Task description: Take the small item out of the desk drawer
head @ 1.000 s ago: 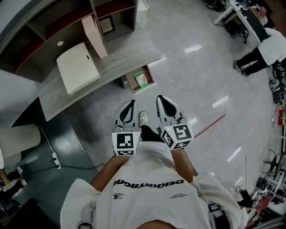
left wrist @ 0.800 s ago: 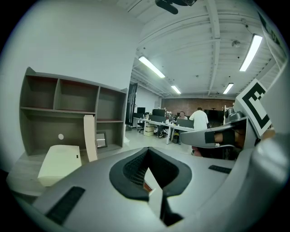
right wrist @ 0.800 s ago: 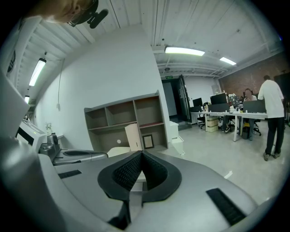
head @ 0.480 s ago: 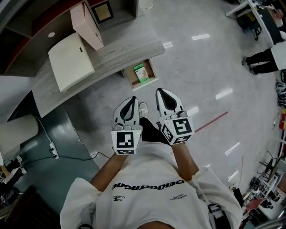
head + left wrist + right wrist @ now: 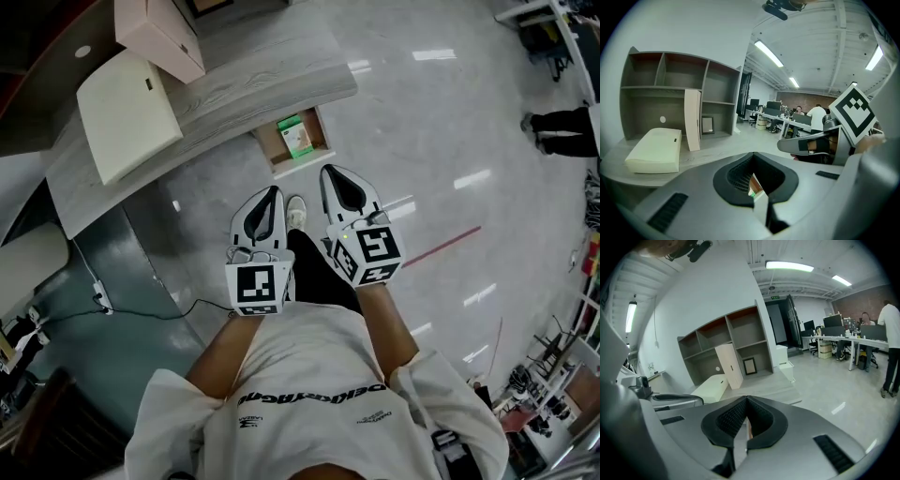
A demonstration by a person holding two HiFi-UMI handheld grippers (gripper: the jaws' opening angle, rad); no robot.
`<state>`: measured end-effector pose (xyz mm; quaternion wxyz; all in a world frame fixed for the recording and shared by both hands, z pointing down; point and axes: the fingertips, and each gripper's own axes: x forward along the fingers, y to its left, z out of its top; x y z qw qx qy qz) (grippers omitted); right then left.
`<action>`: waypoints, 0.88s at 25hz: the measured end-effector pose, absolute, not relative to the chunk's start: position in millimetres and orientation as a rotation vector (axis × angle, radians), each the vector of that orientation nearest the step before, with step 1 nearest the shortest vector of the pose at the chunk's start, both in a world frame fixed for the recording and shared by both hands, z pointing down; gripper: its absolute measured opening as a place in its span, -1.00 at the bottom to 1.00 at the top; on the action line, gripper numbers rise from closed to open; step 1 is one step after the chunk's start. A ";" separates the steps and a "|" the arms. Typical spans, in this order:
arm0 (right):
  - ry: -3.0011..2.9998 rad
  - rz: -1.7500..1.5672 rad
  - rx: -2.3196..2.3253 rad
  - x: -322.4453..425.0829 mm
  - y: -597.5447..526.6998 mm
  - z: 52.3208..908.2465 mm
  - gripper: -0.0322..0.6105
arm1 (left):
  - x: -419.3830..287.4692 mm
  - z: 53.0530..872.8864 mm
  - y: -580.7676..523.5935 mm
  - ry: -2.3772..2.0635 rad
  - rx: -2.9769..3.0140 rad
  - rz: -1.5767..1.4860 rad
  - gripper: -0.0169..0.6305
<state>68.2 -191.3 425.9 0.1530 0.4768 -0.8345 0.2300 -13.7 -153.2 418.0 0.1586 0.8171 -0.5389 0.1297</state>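
A wooden drawer [image 5: 309,155] stands pulled out from under the grey desk [image 5: 253,80]. A small green and white item [image 5: 296,136] lies inside it. Both grippers hang side by side over the floor, just short of the drawer and touching nothing. My left gripper [image 5: 274,190] is shut and empty, below the drawer's left corner. My right gripper [image 5: 326,170] is shut and empty too, its tip close to the drawer's front right corner. In the left gripper view, part of the drawer [image 5: 756,182] shows through the hole between the shut fingers of the left gripper [image 5: 752,154].
On the desk lie a cream case [image 5: 127,112] and a pink box [image 5: 159,37], with shelving [image 5: 670,93] behind. A power strip with its cable [image 5: 98,300] lies on the floor at left. My shoe [image 5: 295,211] shows between the grippers. A person [image 5: 562,122] stands far right.
Both grippers have sunk and moved forward toward the desk, still shut. The desk and drawer now look larger and nearer to the gripper tips.
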 end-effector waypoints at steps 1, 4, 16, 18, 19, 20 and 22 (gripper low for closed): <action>-2.387 0.667 1.359 67.4 -195.7 434.6 -0.82 | -13.5 425.1 -156.1 -1.543 2.327 0.375 -0.90; -2.366 0.697 1.342 66.6 -205.9 459.6 -0.82 | -12.7 445.6 -163.0 -1.545 2.301 0.392 -0.90; -2.275 0.739 1.273 60.7 -234.7 554.5 -0.82 | -21.8 507.0 -190.1 -1.585 2.193 0.366 -0.90; -2.267 0.748 1.258 60.0 -238.8 566.8 -0.82 | -22.5 515.1 -192.1 -1.591 2.174 0.366 -0.90; -2.266 0.755 1.250 59.4 -241.4 572.8 -0.80 | -24.0 519.4 -193.1 -1.598 2.161 0.366 -0.90; -2.266 0.763 1.246 58.5 -244.2 578.6 -0.78 | -26.8 523.9 -194.5 -1.606 2.146 0.367 -0.90; -2.268 0.783 1.242 56.1 -250.9 590.5 -0.75 | -34.5 533.6 -198.9 -1.623 2.118 0.373 -0.90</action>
